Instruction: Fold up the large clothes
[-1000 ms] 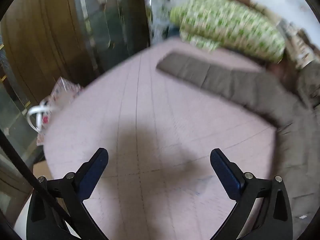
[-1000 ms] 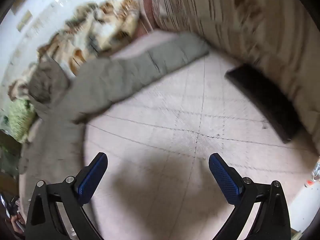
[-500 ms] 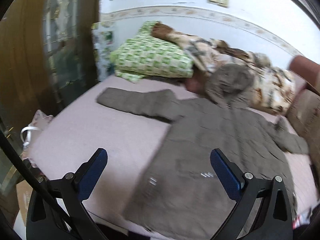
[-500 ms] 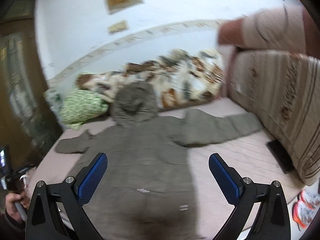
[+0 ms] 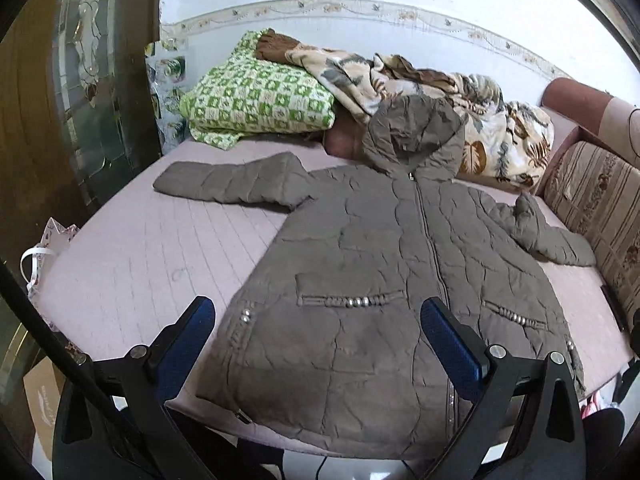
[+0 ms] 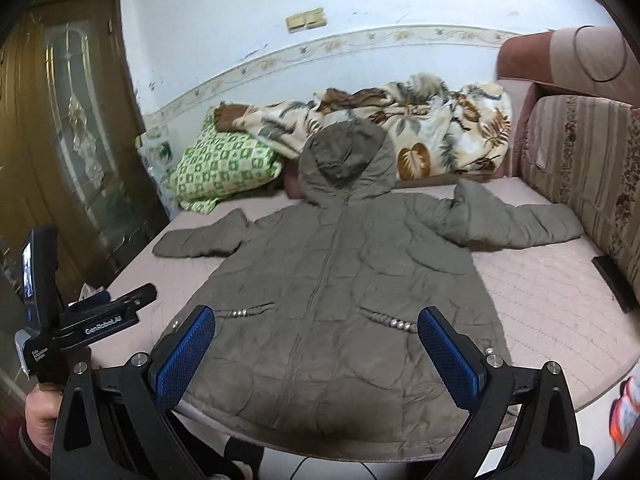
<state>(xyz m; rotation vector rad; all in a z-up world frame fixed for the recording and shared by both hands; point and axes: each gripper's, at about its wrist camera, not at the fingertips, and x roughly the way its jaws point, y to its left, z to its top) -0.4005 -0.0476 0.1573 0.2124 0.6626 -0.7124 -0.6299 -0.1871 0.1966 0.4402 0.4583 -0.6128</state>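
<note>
A large grey-brown quilted hooded jacket (image 5: 384, 272) lies flat, front up and zipped, on a pink bed (image 5: 132, 256), both sleeves spread out and the hood toward the wall. It also shows in the right wrist view (image 6: 332, 300). My left gripper (image 5: 316, 340) is open and empty, held above the jacket's hem near the bed's front edge. My right gripper (image 6: 316, 344) is open and empty over the hem too. The left gripper's body (image 6: 92, 320) shows at the left of the right wrist view, held in a hand.
A green checked pillow (image 5: 256, 100) and a leaf-patterned blanket (image 5: 440, 92) lie at the bed's head against the wall. A striped sofa cushion (image 6: 584, 176) borders the right side, with a dark flat object (image 6: 614, 284) beside it. A wooden glass door (image 5: 80, 100) stands left.
Both views have swung up and back from close over the bed and sleeves to a wide view of the whole jacket. Both grippers stay open.
</note>
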